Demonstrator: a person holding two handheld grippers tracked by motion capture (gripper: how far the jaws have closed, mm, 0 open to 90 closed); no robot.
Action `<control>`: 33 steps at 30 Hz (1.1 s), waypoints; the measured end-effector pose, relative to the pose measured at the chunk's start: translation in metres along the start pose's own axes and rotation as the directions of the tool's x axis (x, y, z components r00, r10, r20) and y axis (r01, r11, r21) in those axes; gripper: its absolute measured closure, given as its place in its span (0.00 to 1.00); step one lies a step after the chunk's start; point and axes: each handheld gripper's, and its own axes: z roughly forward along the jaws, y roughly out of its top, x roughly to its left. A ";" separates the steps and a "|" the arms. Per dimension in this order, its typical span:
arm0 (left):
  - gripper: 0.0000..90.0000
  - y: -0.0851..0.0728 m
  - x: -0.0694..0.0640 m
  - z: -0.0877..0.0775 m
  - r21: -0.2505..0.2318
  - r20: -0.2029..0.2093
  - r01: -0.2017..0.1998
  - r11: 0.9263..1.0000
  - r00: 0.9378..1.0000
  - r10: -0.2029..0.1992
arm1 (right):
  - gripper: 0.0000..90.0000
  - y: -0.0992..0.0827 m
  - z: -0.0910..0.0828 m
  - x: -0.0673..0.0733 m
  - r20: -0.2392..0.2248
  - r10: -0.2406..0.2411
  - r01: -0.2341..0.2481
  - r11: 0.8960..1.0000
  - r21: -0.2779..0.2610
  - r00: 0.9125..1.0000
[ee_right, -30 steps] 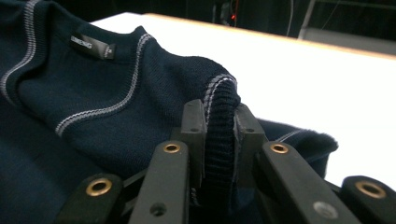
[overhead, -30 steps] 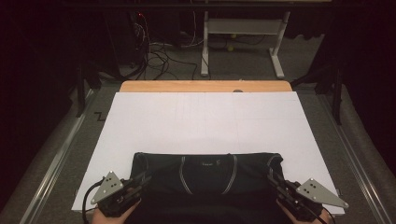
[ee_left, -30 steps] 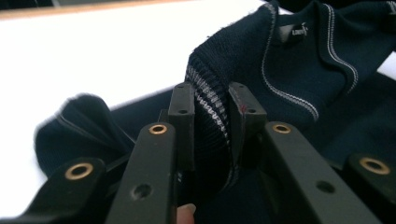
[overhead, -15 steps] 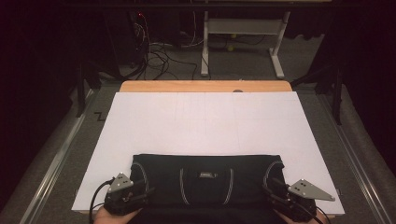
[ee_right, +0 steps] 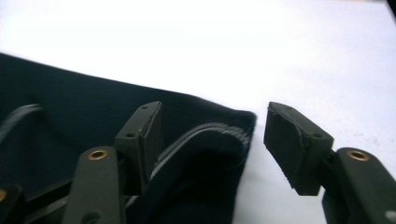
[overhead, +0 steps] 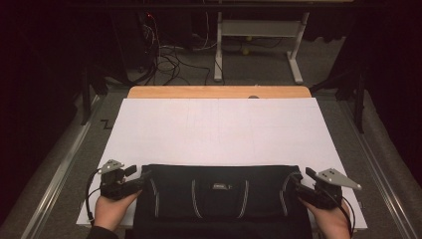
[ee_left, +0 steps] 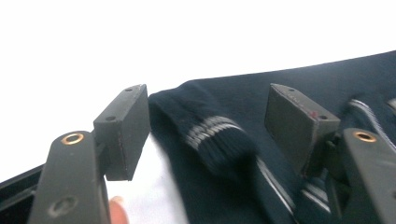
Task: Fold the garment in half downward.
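A dark navy garment (overhead: 219, 199) with thin white stripes lies flat on the white sheet (overhead: 219, 129) at the near edge. My left gripper (overhead: 142, 177) is at its left corner. In the left gripper view the gripper (ee_left: 208, 121) has just been opening, and a striped cuff (ee_left: 219, 140) lies between the pads without touching them. My right gripper (overhead: 297, 180) is at the right corner. In the right gripper view this gripper (ee_right: 212, 133) has also just been opening, and the garment's folded edge (ee_right: 205, 140) lies loose between its jaws.
The sheet covers most of a wooden table, whose far edge (overhead: 219, 92) shows beyond it. Behind the table are tangled floor cables (overhead: 169, 55) and a white desk frame (overhead: 259, 40). Metal rails (overhead: 59, 174) run along both sides.
Both grippers have opened and let go of the garment's corners. Both hands have moved up the high view to the garment's upper corners. The garment lies flat.
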 end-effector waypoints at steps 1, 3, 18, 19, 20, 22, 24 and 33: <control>0.32 0.001 0.000 0.005 0.021 -0.018 -0.009 1.000 1.000 0.010 | 0.42 0.001 0.007 -0.003 0.009 0.008 -0.008 1.000 0.020 1.000; 0.31 0.001 0.002 0.013 0.061 -0.031 -0.009 0.998 0.999 0.011 | 0.41 0.004 0.019 -0.008 0.002 0.032 -0.032 0.997 0.075 0.999; 0.77 -0.008 -0.014 0.020 0.107 -0.010 -0.108 0.988 0.994 0.110 | 0.85 0.000 0.037 0.000 -0.102 0.018 0.000 0.985 0.174 0.995; 0.78 -0.009 -0.015 0.020 0.101 -0.009 -0.116 0.988 0.993 0.117 | 0.86 0.000 0.037 0.001 -0.097 0.004 0.013 0.985 0.170 0.995; 0.78 -0.009 -0.014 0.019 0.094 -0.004 -0.121 0.988 0.993 0.122 | 0.87 0.000 0.036 0.002 -0.094 -0.005 0.021 0.986 0.164 0.996; 0.78 -0.010 -0.015 0.017 0.071 0.012 -0.135 0.988 0.991 0.135 | 0.87 -0.001 0.034 0.002 -0.087 -0.017 0.030 0.988 0.150 0.996; 0.78 -0.010 -0.019 0.014 0.056 0.005 -0.168 0.984 0.986 0.168 | 0.87 -0.001 0.032 0.002 -0.083 -0.029 0.040 0.991 0.125 0.996; 0.79 0.003 -0.030 -0.002 -0.067 -0.027 -0.216 0.974 0.976 0.215 | 0.87 0.005 0.017 0.002 -0.064 -0.050 0.051 0.999 0.010 0.997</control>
